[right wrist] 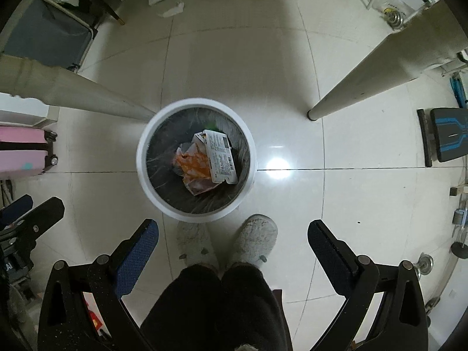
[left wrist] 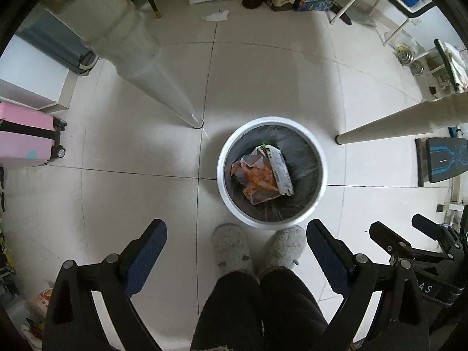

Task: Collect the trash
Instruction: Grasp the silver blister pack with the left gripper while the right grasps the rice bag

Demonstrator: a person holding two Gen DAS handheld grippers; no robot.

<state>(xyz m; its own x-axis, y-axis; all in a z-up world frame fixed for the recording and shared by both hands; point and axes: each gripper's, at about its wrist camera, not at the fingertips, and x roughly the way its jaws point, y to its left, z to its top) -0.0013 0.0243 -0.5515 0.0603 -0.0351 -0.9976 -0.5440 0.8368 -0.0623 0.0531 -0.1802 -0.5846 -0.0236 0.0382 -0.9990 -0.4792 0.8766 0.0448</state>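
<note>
Both tongs, left and right, gape wide and empty above slippers and bin holding wrappers.

The white carton and orange wrapper cover whatever lies lower in the trash bin, and the carton's print is too small to read. The pink suitcase is cut off by the picture's edge. The person's legs hide the floor behind the slippers.

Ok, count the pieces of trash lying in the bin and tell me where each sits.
2 show. An orange wrapper lies in the middle of the bin; a white printed carton lies on its right edge. Something green peeks out behind the carton, so more may be hidden.
</note>
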